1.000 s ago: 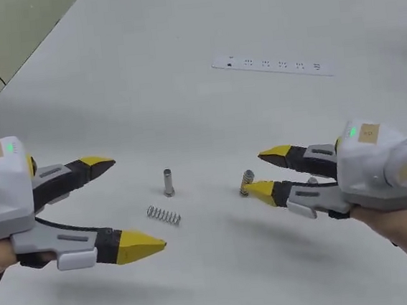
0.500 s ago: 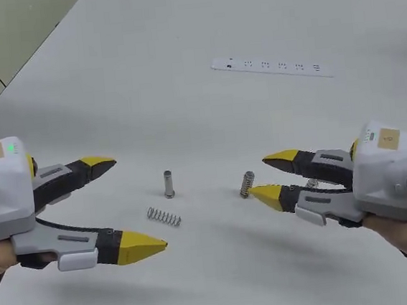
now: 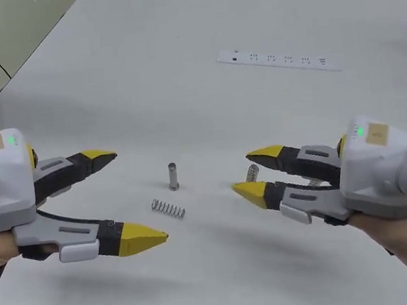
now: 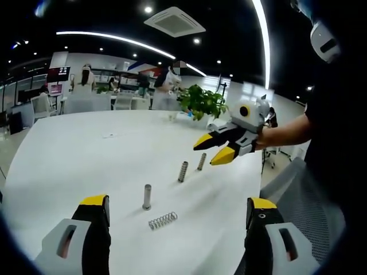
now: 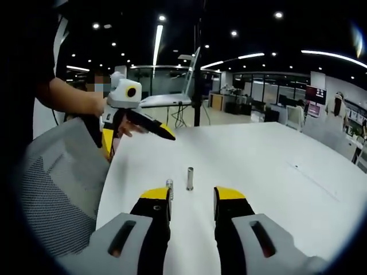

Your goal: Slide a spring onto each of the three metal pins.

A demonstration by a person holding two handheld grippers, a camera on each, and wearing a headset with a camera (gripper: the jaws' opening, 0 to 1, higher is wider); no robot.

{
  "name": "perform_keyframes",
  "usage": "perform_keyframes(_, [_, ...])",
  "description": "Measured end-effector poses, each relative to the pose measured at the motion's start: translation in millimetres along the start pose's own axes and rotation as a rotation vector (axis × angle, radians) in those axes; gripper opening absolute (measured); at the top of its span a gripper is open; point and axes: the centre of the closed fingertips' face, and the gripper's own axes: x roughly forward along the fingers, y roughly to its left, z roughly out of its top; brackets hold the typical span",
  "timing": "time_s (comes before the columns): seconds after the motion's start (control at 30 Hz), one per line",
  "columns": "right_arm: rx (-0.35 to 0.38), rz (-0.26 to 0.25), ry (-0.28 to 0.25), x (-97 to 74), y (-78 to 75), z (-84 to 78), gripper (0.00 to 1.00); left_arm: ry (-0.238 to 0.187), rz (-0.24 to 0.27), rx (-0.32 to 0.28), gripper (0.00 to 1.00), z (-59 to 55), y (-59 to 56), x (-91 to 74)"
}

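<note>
Closest to the person, the left gripper [image 3: 125,197] hovers over the near-left part of the white bench [image 3: 179,54]. Its yellow-tipped jaws are spread wide and hold nothing. The right gripper [image 3: 252,171] is on the other side at about the same depth. Its jaws are parted by a narrower gap and are also empty, and in the left gripper view it [image 4: 206,153] hangs clear above the bench top.

Between the two grippers, a loose spring [image 3: 168,208] lies on its side on the bench. Just beyond it a bare pin [image 3: 173,176] stands upright, close to the spring but not touching it. In the right gripper view this pin [image 5: 190,178] lines up with the gap between that gripper's jaws, a little past their tips.

To the right of the bare pin stands a pin with a spring on it [image 3: 252,172], seen in the head view between the right gripper's jaw tips. The left gripper view shows this sprung pin [image 4: 183,171] upright on the bench, with a second sprung pin [image 4: 202,161] just behind it. Both are below the right gripper.

Farther back, a white power strip [image 3: 277,60] lies flat on the bench, well apart from the pins. Beyond the bench edge, a green plant [image 4: 200,102] stands in the room.
</note>
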Motion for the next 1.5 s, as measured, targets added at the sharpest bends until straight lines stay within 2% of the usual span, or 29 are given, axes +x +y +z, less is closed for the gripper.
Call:
perform_keyframes(0.37, [-0.027,0.045,-0.026,22.1,14.6,17.4,0.26,-0.002,0.002,-0.002,0.96,-0.1,0.9,0.0])
perform_keyframes(0.83, [-0.047,0.113,-0.025,51.5,39.9,21.7,0.23,-0.008,0.010,-0.004,0.96,-0.3,1.1,-4.2])
perform_keyframes(1.03, [-0.050,0.141,-0.006,64.1,48.6,15.9,0.22,-0.006,0.016,-0.005,0.96,-2.2,2.0,-6.9])
perform_keyframes(1.23, [-0.051,0.160,0.037,78.8,53.8,-0.2,0.21,-0.005,0.015,-0.004,0.96,-2.7,1.9,-8.0])
perform_keyframes(1.5, [-0.051,0.166,0.106,91.6,52.5,-23.1,0.19,-0.004,0.016,-0.005,0.96,-3.3,1.6,-9.2])
